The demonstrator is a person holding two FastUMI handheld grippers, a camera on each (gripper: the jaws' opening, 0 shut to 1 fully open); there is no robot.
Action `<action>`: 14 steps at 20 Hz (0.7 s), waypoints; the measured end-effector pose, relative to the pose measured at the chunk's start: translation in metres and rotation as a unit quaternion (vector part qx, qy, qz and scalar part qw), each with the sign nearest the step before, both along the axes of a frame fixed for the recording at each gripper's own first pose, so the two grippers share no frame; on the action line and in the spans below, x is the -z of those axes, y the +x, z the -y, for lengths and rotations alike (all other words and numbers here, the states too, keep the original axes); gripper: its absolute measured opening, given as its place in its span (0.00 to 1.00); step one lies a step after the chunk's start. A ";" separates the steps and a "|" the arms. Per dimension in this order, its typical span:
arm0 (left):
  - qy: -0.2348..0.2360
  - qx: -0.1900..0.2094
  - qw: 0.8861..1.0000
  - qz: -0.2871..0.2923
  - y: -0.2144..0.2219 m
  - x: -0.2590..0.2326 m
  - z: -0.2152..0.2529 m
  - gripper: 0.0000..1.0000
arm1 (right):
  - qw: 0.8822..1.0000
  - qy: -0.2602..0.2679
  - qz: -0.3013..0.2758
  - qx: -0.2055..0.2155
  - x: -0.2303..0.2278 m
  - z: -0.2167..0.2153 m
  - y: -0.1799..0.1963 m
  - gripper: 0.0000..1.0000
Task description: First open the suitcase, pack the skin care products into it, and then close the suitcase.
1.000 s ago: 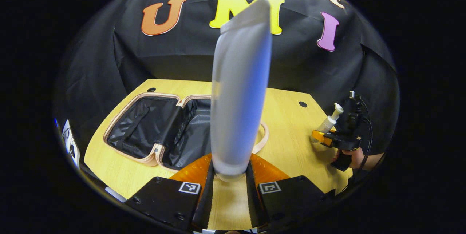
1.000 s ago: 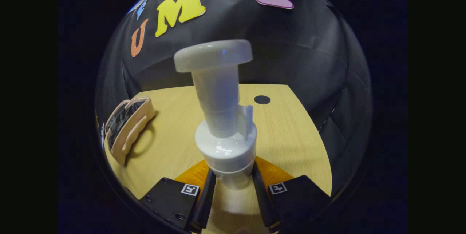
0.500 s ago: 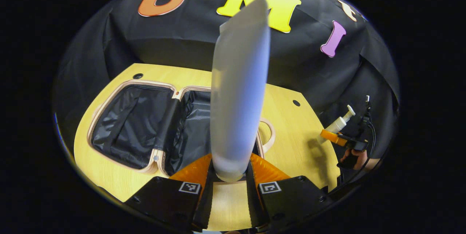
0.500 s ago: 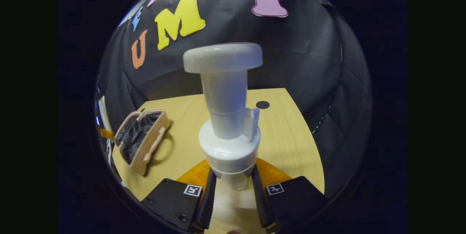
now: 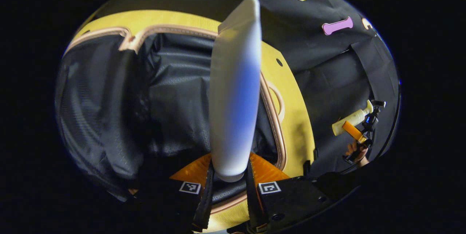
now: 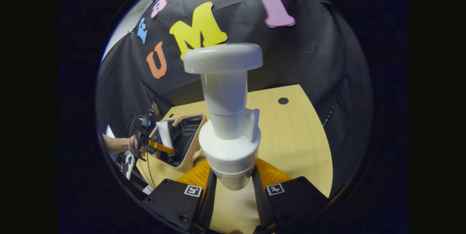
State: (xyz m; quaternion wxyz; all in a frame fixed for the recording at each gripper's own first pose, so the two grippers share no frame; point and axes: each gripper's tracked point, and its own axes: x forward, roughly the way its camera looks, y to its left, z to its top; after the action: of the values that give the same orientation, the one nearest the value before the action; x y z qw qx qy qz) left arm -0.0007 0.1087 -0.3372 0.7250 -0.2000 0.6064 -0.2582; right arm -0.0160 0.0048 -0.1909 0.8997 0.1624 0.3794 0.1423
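My left gripper is shut on a tall white tube, held over the open suitcase, whose black lining lies under the fingers. My right gripper is shut on a white pump bottle, held above the wooden table. In the right gripper view the peach-rimmed suitcase lies open at the left, with the left gripper and its white tube over it. In the left gripper view the right gripper with the pump bottle hangs far right, off the table.
The suitcase's handle lies on the table at its right side. Round dark holes mark the tabletop. A hand and sleeve hold the left gripper at the table's left edge.
My left gripper has moved forward and tipped down over the open suitcase with the tube. My right gripper has turned left, bringing the suitcase and the left gripper more into its view.
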 end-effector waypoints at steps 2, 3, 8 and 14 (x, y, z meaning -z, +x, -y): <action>0.002 0.020 0.998 -0.057 0.000 0.003 0.000 0.43 | 1.000 -0.001 -0.003 -0.004 -0.007 -0.010 -0.011 0.47; 0.004 0.026 0.996 -0.081 0.000 0.004 -0.001 0.44 | 1.000 -0.003 -0.003 -0.006 -0.010 -0.015 -0.016 0.47; 0.042 0.039 0.981 -0.186 0.000 0.005 -0.003 0.43 | 1.000 -0.011 -0.001 -0.015 -0.015 -0.037 -0.022 0.45; 0.083 0.015 0.973 -0.214 0.006 0.011 0.000 0.49 | 0.999 -0.015 -0.013 -0.039 -0.015 -0.070 -0.022 0.47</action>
State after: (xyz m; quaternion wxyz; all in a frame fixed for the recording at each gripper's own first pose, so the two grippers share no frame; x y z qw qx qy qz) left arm 0.0052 0.1090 -0.3484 0.5881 -0.1806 0.7700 -0.1689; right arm -0.0378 0.0749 -0.1760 0.8908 0.1356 0.3991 0.1699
